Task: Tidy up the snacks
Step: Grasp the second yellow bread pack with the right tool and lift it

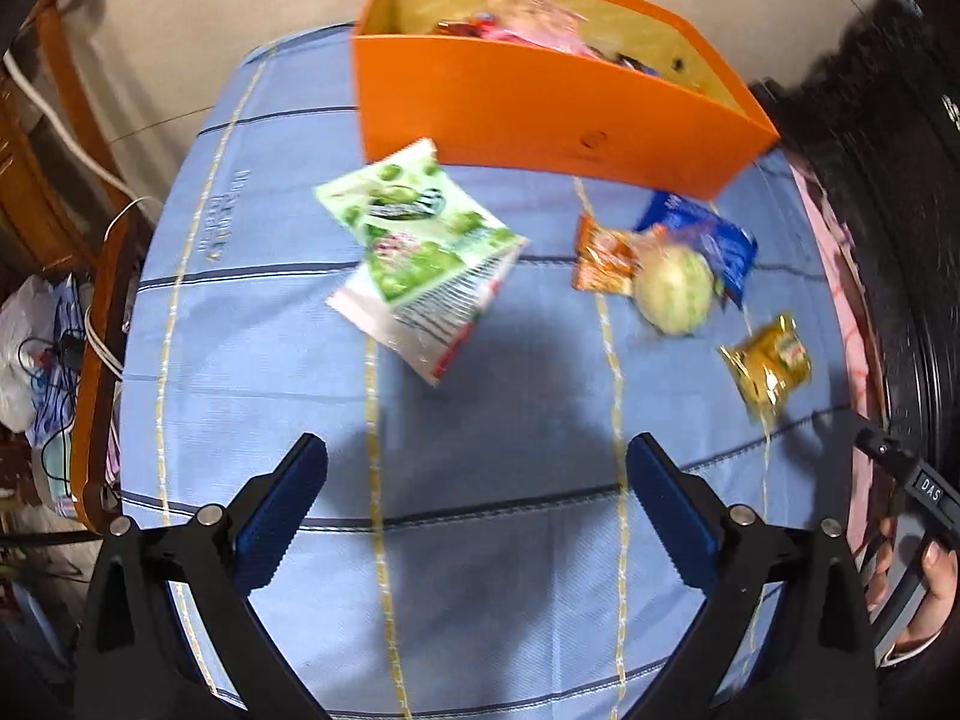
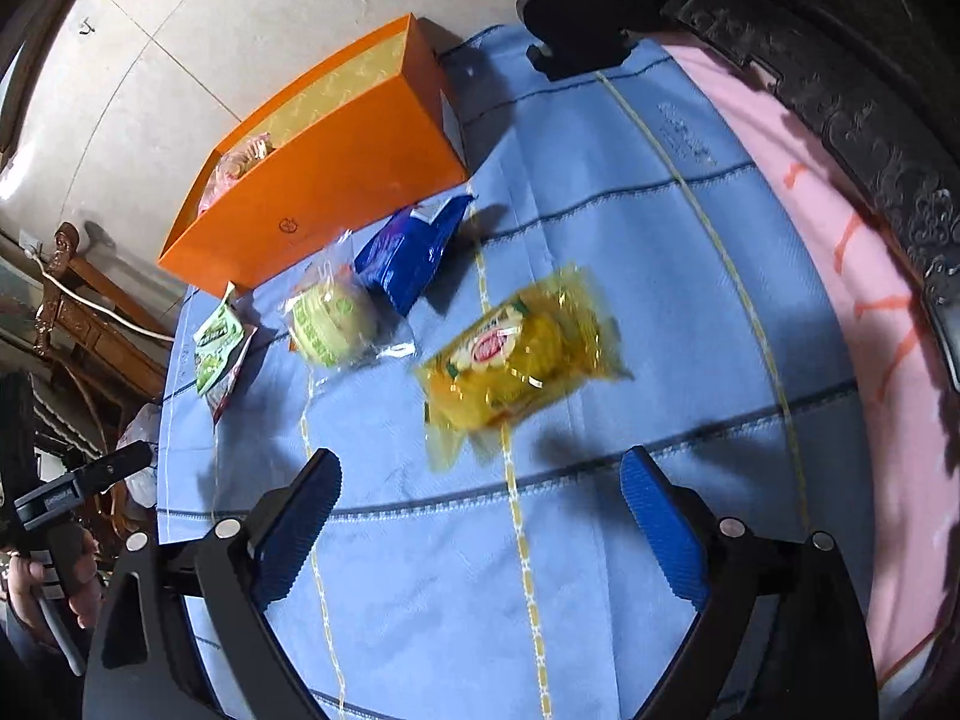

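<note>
I'm seeing the orange box sitting at twelve o'clock behind the green packet, while my left gripper and right gripper are hovering spread wide, empty, the yellow packet lying ahead.

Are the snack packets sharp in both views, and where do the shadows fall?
Left wrist: green packet and orange box are motion-blurred; a dark shadow lies on the cloth ahead of the open left gripper. Right wrist: yellow packet is smeared; shadows lie near the open right gripper.
</note>
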Demonstrator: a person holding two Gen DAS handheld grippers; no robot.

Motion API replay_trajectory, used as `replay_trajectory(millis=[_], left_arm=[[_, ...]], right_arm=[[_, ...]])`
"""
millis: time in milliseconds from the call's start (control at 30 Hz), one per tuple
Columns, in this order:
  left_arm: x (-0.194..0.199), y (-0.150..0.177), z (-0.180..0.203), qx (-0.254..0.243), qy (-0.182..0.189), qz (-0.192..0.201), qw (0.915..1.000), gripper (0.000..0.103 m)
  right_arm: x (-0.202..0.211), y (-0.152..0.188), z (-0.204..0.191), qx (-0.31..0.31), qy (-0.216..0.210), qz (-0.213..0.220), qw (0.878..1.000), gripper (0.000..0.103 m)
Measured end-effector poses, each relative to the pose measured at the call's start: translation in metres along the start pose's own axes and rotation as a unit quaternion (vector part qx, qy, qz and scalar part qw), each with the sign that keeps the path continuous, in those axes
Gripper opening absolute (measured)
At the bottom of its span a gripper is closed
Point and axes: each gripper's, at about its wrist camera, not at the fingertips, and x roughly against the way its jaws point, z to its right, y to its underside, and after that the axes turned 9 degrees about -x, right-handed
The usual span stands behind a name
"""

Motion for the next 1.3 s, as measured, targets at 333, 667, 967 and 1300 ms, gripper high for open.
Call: replay_trajectory(millis=[333,667,967,1300], left_arm=[[-0.018,-0.034,0.043,-0.032,0.017,-0.008,0.9993,0.098],[-0.063,-0.063,0.064,-0.028,0.038,-0.041,0.9980,0.098],[-0.074,-0.057,0.056,-0.012,0.040,-0.056,0.9975,0.098],[-0.072,-0.068,0.076,-0.023,0.057,-0.044,0.9971,0.098]], right_arm=[[-0.016,-0.010,0.004,0.013,0.026,-0.002,1.000,0.095],[-0.066,-0.031,-0.002,0.027,0.055,-0.035,0.997,0.095],[-0.096,-0.027,-0.030,0.120,0.084,-0.032,0.989,0.052],[-0.042,-0.011,-0.023,0.101,0.008,-0.009,0.995,0.040]])
